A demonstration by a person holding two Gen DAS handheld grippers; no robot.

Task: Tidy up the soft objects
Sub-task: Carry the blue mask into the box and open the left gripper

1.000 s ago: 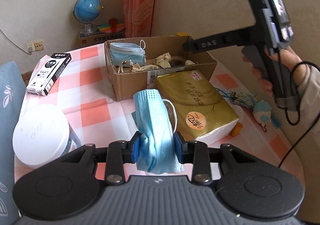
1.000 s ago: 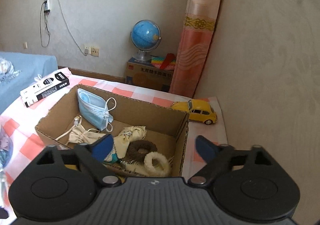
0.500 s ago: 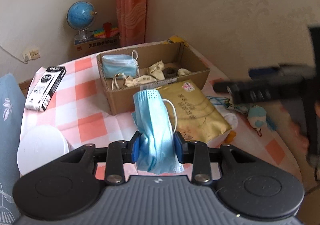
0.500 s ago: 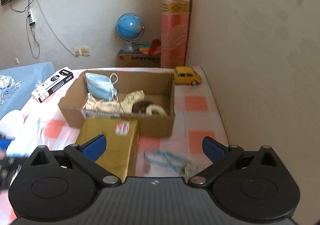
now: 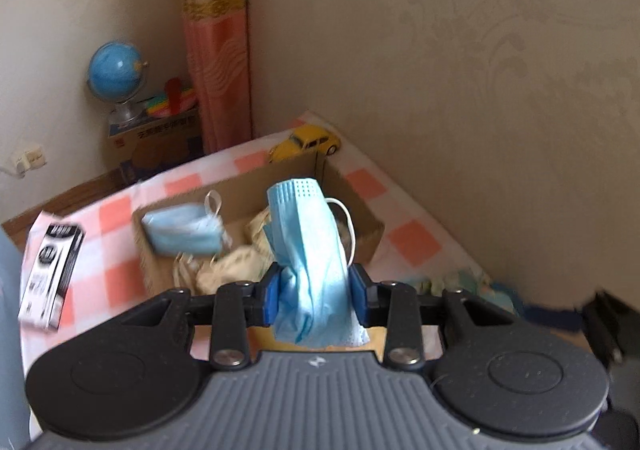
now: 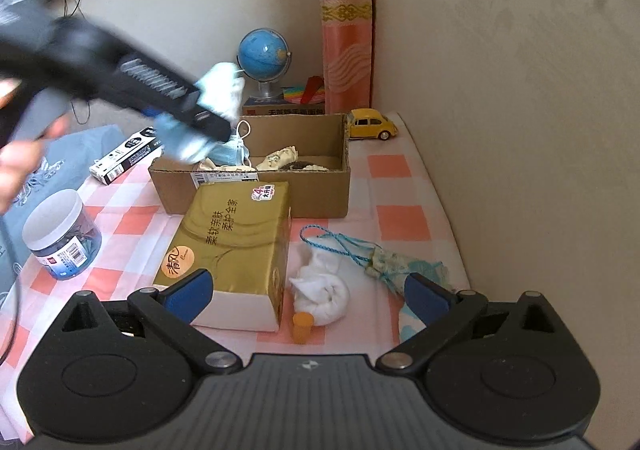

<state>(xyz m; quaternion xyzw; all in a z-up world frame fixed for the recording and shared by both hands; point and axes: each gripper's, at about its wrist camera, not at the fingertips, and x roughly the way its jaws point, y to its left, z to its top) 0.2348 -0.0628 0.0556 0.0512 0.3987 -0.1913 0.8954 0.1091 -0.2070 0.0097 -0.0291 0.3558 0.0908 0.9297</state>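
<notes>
— Two claws, two states: the left claw (image 5: 316, 292) is clenched on a crumpled blue face mask (image 5: 310, 250), held above the cardboard box (image 6: 316, 194); the right claw (image 6: 306, 290) is spread wide with nothing between its pads, hanging over the checked surface (image 6: 396, 218).

— What could go wrong?

— I'd say the mask's ear loop (image 5: 347, 226) may snag on a pad at release, so the mask lifts out again with the claw. Let go too early and it could land on the box wall or outside. The other soft things, a white rolled cloth (image 6: 324, 298) and a tasselled pouch (image 6: 394, 264), lie near the right claw, beside a small orange cap (image 6: 301, 326) that a wide grasp might catch.

— Any writing?

— The gold tissue pack (image 6: 232, 250) carries Chinese characters, an orange round sticker and a "4" label. The black-and-white carton (image 6: 126, 154) is too blurred to read.
</notes>
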